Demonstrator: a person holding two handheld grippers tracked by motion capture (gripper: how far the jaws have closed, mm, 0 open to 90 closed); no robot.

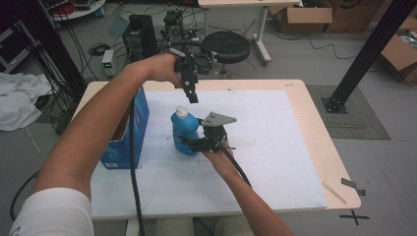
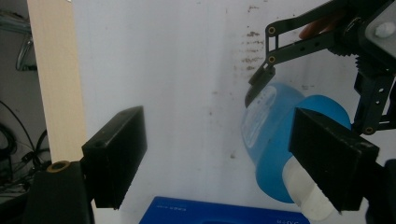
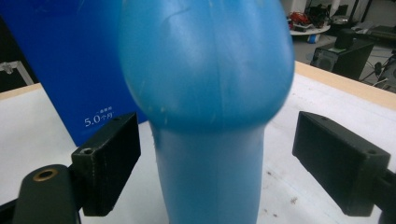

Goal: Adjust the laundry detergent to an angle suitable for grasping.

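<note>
Our blue plastic bottle with the white cap [image 1: 185,131] stands upright on the white-topped table [image 1: 275,147], just beside the open blue cardboard box [image 1: 125,132]. Our right gripper [image 1: 193,142] has its jaws spread on either side of the bottle's narrow lower body, neither pad touching yet. Our left gripper [image 1: 193,97] hangs above the cap, jaws wide apart too. We judge the grasp is the step in hand: we should centre the bottle between the right jaws, close squarely on the waist below the bulge, then bring the left down over the cap without tipping it.
</note>
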